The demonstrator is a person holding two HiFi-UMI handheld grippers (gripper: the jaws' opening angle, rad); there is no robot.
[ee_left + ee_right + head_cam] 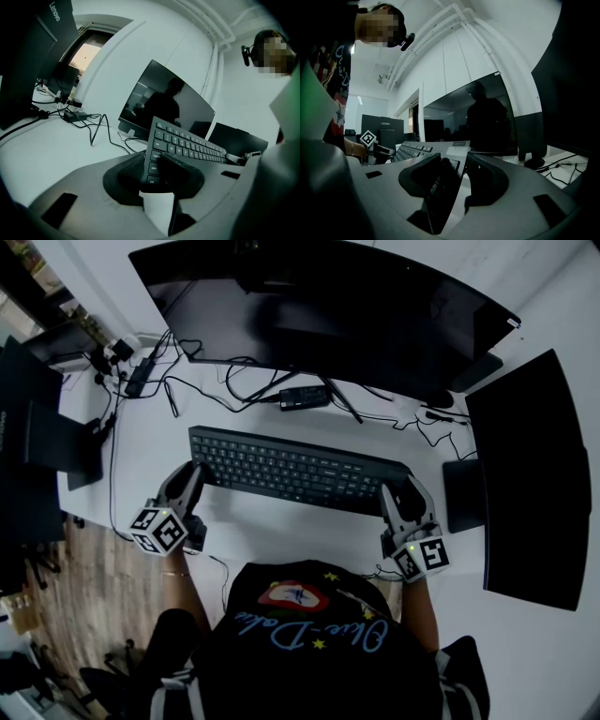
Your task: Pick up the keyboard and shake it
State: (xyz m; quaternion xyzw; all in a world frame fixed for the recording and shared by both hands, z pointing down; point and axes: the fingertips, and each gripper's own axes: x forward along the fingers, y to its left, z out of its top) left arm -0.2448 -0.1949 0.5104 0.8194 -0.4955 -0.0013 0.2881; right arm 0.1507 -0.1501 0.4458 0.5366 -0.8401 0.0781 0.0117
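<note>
A black keyboard (291, 470) lies across the white desk (281, 531) in front of the person. My left gripper (195, 472) is clamped on its left end, and my right gripper (401, 491) on its right end. In the left gripper view the keyboard (187, 140) runs away tilted, its corner with the ctrl key pinched between the dark pads (126, 173) of the left gripper (157, 171). In the right gripper view the keyboard's (417, 150) right edge stands slanted between the pads (487, 180) of the right gripper (457, 173). Whether the keyboard is off the desk is unclear.
A wide curved monitor (328, 306) stands behind the keyboard, with a power brick (303, 397) and loose cables (187, 390) under it. A second dark screen (530, 474) stands at the right, another (28, 427) at the left by the desk's edge.
</note>
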